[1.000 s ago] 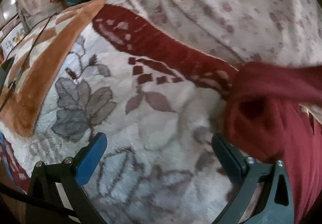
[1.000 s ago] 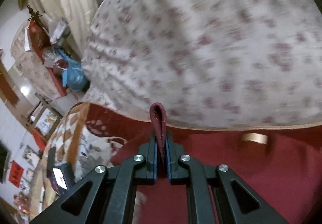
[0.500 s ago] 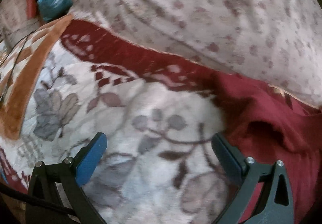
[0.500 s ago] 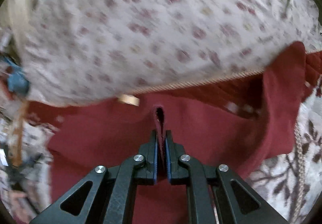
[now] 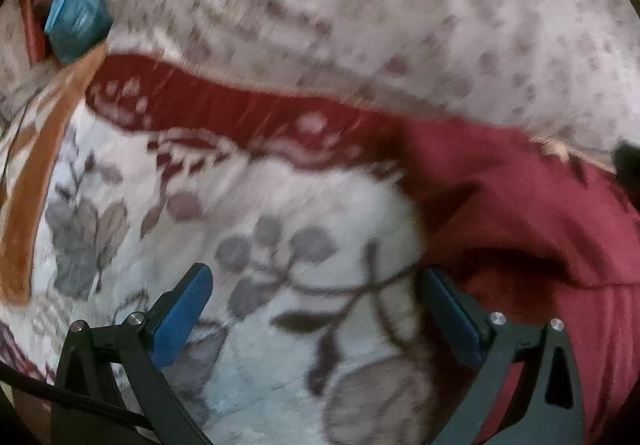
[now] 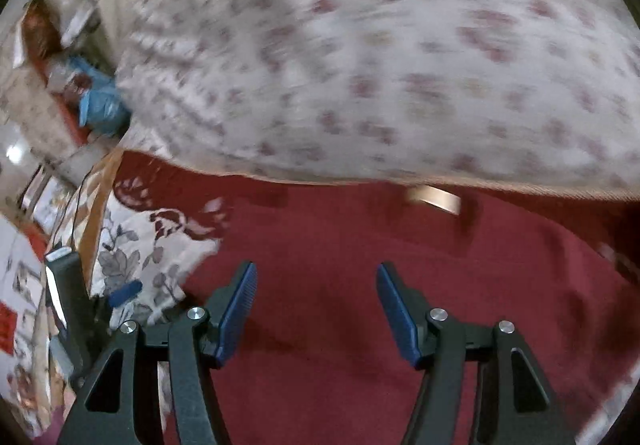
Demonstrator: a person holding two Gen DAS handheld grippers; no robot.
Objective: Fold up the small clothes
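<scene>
- A pale floral-print cotton sheet (image 6: 380, 57) fills the far half of both wrist views, draped over a mound behind my work area.
- Below it lies the white plush blanket with grey leaves and a dark red border (image 5: 248, 245), covering the bed; it gives me a soft, flat folding surface.
- The dark red knit garment (image 6: 360, 265) is spread on that blanket against the sheet's edge, its tan neck label (image 6: 434, 199) facing up.
- My right gripper (image 6: 316, 305) has just been opening; its jaws stand apart above the garment, pinching nothing, so I judge that fold set down.
- My left gripper (image 5: 316, 309) hangs wide open and empty over bare blanket, the garment's edge just beside its right finger, ready for the next grasp.
</scene>
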